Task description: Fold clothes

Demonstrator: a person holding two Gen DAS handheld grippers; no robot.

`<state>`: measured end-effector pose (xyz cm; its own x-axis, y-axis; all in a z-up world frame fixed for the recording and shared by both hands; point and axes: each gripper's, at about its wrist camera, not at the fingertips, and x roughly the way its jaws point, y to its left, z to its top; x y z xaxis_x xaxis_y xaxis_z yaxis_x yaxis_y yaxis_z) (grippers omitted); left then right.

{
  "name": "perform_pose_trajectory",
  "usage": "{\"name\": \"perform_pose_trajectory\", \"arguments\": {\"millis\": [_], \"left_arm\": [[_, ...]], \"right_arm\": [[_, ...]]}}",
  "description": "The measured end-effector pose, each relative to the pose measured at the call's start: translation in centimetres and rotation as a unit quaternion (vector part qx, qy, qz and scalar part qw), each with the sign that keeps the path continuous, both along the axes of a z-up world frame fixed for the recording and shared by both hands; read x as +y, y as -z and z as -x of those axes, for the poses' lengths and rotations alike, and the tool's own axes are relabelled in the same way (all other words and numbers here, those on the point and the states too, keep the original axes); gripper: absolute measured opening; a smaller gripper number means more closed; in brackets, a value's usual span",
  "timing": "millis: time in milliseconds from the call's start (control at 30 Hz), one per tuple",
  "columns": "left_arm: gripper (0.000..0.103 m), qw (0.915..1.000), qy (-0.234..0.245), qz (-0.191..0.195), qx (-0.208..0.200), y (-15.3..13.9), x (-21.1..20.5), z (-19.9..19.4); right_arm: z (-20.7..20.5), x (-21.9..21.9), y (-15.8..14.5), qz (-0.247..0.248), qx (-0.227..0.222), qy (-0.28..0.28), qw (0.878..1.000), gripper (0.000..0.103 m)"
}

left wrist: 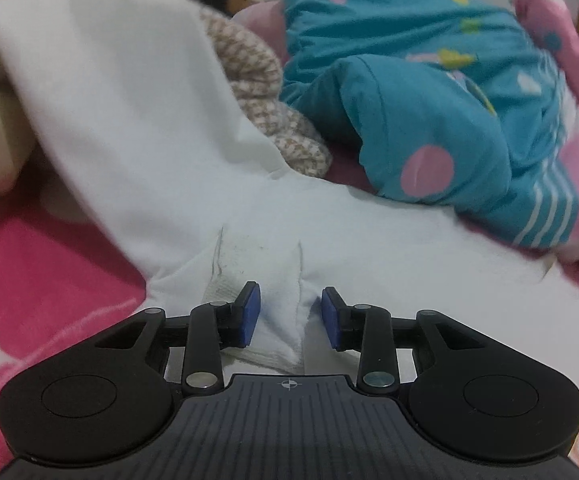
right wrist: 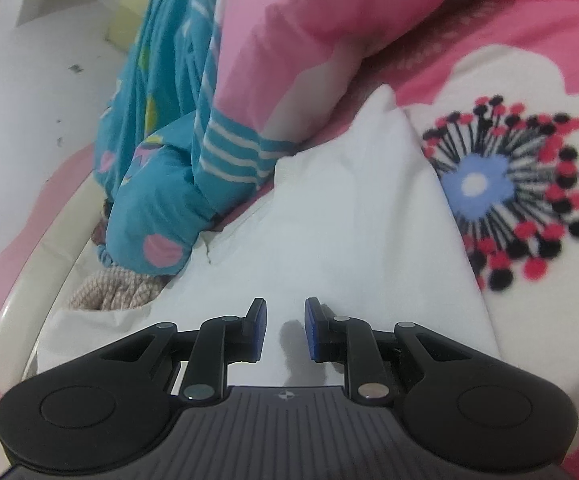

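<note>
Your left gripper [left wrist: 289, 318] has its fingers wide apart around a bunched fold of the white garment [left wrist: 137, 120]. Your right gripper [right wrist: 285, 330] hovers over the same cloth on the bed [right wrist: 529, 80], fingers parted and holding nothing.

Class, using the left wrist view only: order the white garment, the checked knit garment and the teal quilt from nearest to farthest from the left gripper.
1. White garment, a fold between the left gripper's open fingers.
2. Checked knit garment, beyond, centre-left.
3. Teal quilt, right and behind; nearly level with the knit.

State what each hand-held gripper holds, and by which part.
Nothing is held. The left hand-held gripper stands open around a fold of the white garment; the right hand-held gripper is open above it.
</note>
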<state>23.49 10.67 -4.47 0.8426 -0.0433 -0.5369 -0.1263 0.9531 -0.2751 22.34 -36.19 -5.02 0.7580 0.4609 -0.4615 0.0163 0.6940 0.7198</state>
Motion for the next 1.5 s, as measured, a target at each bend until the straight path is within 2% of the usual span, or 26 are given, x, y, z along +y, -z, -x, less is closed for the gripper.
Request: {"name": "perform_pose_trajectory", "arguments": {"millis": [100,167,233,267,300,367,433,467,667,767,800,867,933,967,1067,1100,1200,1233,1267,1367,1433,1500], "left_arm": [[0.038,0.9992,-0.006,0.038,0.001,0.8,1.1,0.0],[0.04,0.9989,-0.002,0.047,-0.002,0.8,1.2,0.1],[0.043,0.9984,0.001,0.056,-0.005,0.8,1.4,0.1],[0.044,0.9982,0.003,0.06,-0.006,0.8,1.4,0.1],[0.044,0.998,0.004,0.063,-0.007,0.8,1.5,0.1],[0.045,0.9975,0.005,0.07,-0.009,0.9,1.7,0.1],[0.045,0.9969,0.005,0.077,-0.009,0.9,1.9,0.1],[0.046,0.9967,0.006,0.081,-0.01,1.0,2.0,0.1],[0.046,0.9965,0.005,0.083,-0.009,0.9,2.0,0.1],[0.046,0.9966,0.002,0.082,0.001,0.2,1.9,0.1],[0.05,0.9976,0.005,0.069,0.003,-0.7,1.6,0.3],[0.056,0.999,0.013,0.043,0.005,-2.4,0.9,0.9],[0.067,0.999,0.032,0.03,-0.007,-3.8,0.2,1.9],[0.075,0.9988,0.041,0.023,-0.013,-4.5,-0.1,2.4],[0.083,0.9981,0.06,0.009,-0.007,-4.3,-0.8,3.1],[0.086,0.998,0.063,-0.003,0.0,-3.6,-1.0,3.0],[0.086,0.9972,0.058,-0.023,0.041,-0.7,-0.8,2.1],[0.086,0.9967,0.055,-0.026,0.055,0.3,-0.7,1.8],[0.087,0.9973,0.055,-0.018,0.045,0.4,-0.4,2.0],[0.093,0.9979,0.055,0.011,0.032,0.2,0.3,2.1],[0.093,0.9978,0.052,0.028,0.029,0.5,0.8,2.1],[0.093,0.9977,0.048,0.04,0.024,0.4,1.0,2.3]], "right_arm": [[-1.7,-0.1,-1.6,0.011,0.008,0.013,1.0,0.022],[-3.8,-0.8,-2.1,0.02,0.009,0.03,0.999,0.022],[-6.2,-2.4,-1.2,0.062,0.039,0.081,0.994,0.022],[-7.4,-3.3,-0.7,0.079,0.053,0.105,0.99,0.019],[-7.9,-4.8,0.0,0.045,0.057,0.124,0.99,0.011],[-7.7,-7.7,0.9,-0.058,0.058,0.182,0.98,0.013],[-6.6,-8.8,0.2,-0.069,0.049,0.234,0.969,0.015],[-5.8,-8.8,-0.4,-0.062,0.041,0.242,0.967,0.016],[-1.5,-6.0,-2.5,-0.072,0.041,0.173,0.981,0.016],[0.2,-3.6,-2.9,-0.109,0.062,0.121,0.985,0.016],[0.6,-2.5,-3.2,-0.113,0.063,0.101,0.986,0.016],[1.4,0.2,-4.2,-0.092,0.063,0.06,0.992,0.016],[2.0,3.0,-5.2,-0.06,0.06,0.023,0.996,0.016],[2.2,4.6,-5.7,-0.029,0.054,0.004,0.998,0.016],[2.2,9.0,-6.1,0.074,0.034,-0.023,0.996,0.016],[2.1,10.3,-5.9,0.119,0.026,-0.028,0.992,0.016],[1.7,14.1,-4.8,0.273,0.021,-0.054,0.96,0.016],[1.3,14.9,-3.9,0.297,0.035,-0.07,0.952,0.016],[1.0,15.7,-3.1,0.319,0.048,-0.084,0.943,0.016],[-0.1,17.3,-5.2,0.328,0.043,-0.096,0.939,0.016],[-0.8,18.8,-8.2,0.315,0.014,-0.114,0.942,0.016],[-1.5,21.6,-11.2,0.319,-0.028,-0.145,0.936,0.018]]}}
